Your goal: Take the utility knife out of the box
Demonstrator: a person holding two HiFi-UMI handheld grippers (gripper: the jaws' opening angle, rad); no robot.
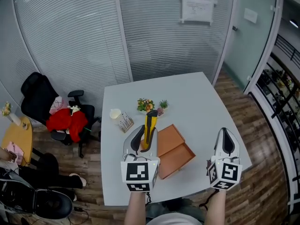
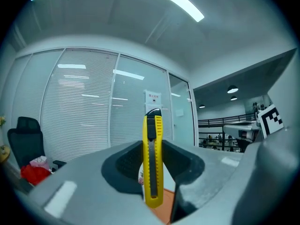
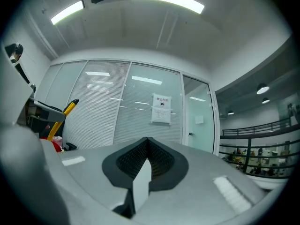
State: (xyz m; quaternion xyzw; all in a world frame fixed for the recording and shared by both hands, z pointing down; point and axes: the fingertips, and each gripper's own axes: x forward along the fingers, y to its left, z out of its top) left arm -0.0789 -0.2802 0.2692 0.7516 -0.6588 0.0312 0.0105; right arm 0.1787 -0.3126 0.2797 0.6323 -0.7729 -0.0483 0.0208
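In the head view, we hold our left gripper [image 1: 140, 139] clamped on the yellow utility knife [image 1: 150, 125]. The knife stands upright above the white table [image 1: 201, 102], at the left edge of the open orange box [image 1: 174, 153]. Our right gripper [image 1: 227, 142] hangs well to the right.

In the left gripper view, the jaws pinch the knife's lower body.

In the right gripper view, the jaws meet with nothing between them.
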